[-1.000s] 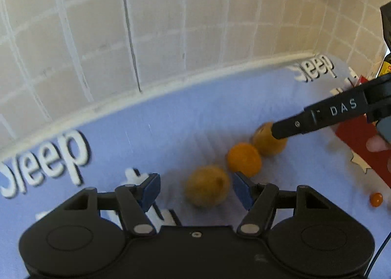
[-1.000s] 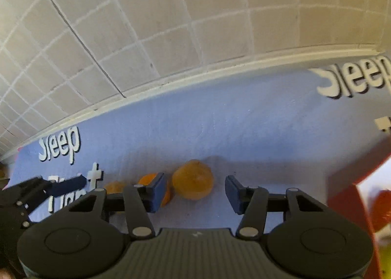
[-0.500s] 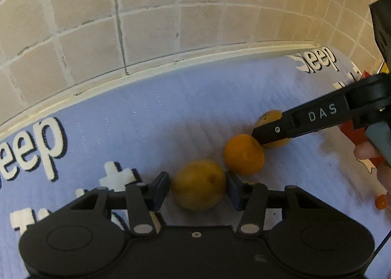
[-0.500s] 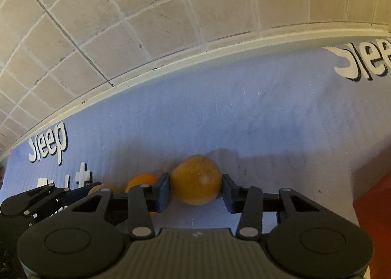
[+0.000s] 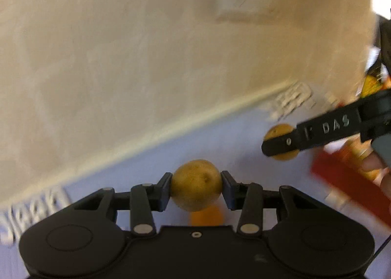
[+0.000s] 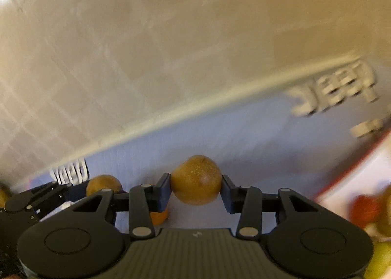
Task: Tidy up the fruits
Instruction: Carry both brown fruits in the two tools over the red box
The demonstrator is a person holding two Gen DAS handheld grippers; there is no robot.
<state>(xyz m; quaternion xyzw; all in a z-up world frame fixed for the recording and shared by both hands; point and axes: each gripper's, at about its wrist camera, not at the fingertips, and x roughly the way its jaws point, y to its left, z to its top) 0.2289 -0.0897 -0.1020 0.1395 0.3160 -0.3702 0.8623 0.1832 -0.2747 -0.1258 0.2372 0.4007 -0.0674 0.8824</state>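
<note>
My left gripper (image 5: 196, 187) holds a yellow-brown round fruit (image 5: 195, 181) off the blue mat (image 5: 220, 142); its jaws are closing, with the pads pressed on the fruit's sides. An orange (image 5: 206, 216) lies on the mat below it. My right gripper (image 6: 196, 188) is shut on a brown pear-shaped fruit (image 6: 195, 176), also lifted. In the left wrist view the right gripper's finger (image 5: 317, 132) crosses that fruit (image 5: 278, 131). In the right wrist view the left gripper's fruit (image 6: 103, 183) and the orange (image 6: 158, 216) show at lower left.
A beige tiled wall (image 6: 171, 46) rises just behind the mat (image 6: 220, 137). A red-edged box (image 6: 354, 164) at the right holds several fruits, one red (image 6: 364, 208) and one green (image 6: 381, 259). The same red box (image 5: 347, 181) and a hand show at the right in the left wrist view.
Both grippers closed on their fruits and lifted them off the mat. The orange stayed on the mat. Both views are now blurred by motion.
</note>
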